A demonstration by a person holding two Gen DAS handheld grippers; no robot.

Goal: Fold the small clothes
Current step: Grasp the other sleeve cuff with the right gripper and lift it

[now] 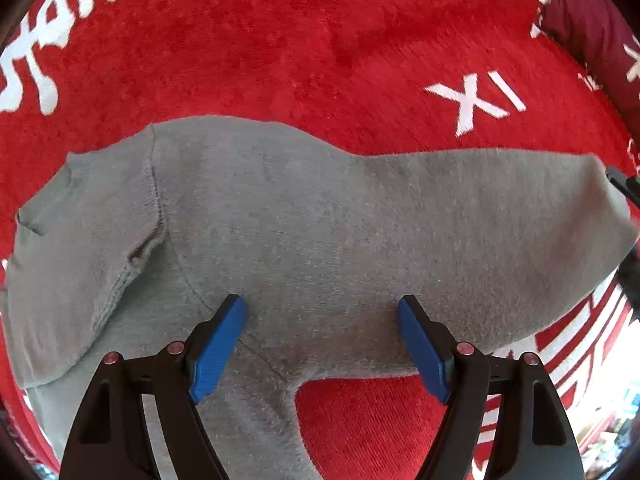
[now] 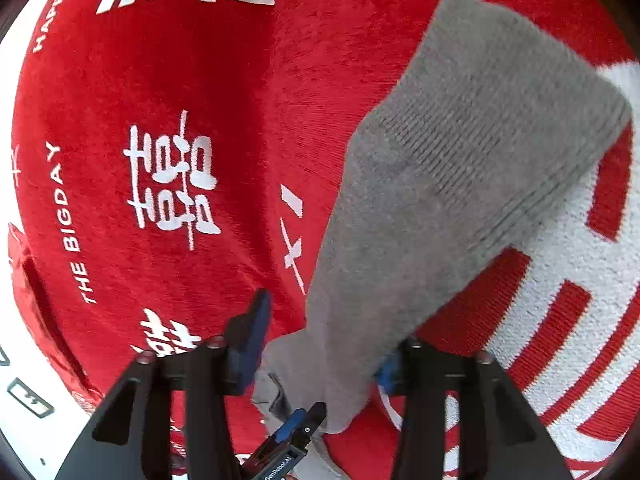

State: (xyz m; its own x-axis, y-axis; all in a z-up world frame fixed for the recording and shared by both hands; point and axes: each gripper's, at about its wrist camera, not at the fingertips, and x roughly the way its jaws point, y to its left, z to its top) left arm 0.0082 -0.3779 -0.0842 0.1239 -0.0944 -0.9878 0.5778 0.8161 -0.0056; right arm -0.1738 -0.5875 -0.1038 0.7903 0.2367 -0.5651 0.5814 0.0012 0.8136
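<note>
A small grey knitted sweater (image 1: 320, 236) lies spread flat on a red plush blanket with white woven lettering (image 1: 280, 48). In the left wrist view its body runs across the middle, a sleeve with a visible shoulder seam folded at the left and another piece of the knit running down toward the near edge.

The left gripper (image 1: 322, 308) hangs above the sweater's near part with its blue-padded jaws spread wide; the pads hover over the knit and nothing is pinched between them. At the far right edge of that view a dark bit of the other tool meets the sweater's end.

In the right wrist view the sweater (image 2: 460, 184) stretches away to the far right, its ribbed hem showing. The right gripper (image 2: 320, 344) has the near end of the knit between its jaws; the right pad is buried behind the fabric, the left stands just beside it, so I cannot tell if they are pinching. The left gripper's tip (image 2: 298, 424) shows below, its body marked "GenRobot.AI".

The blanket reads "THE BIGDAY", "HAPPY" and "XI", beside large white Chinese characters.
</note>
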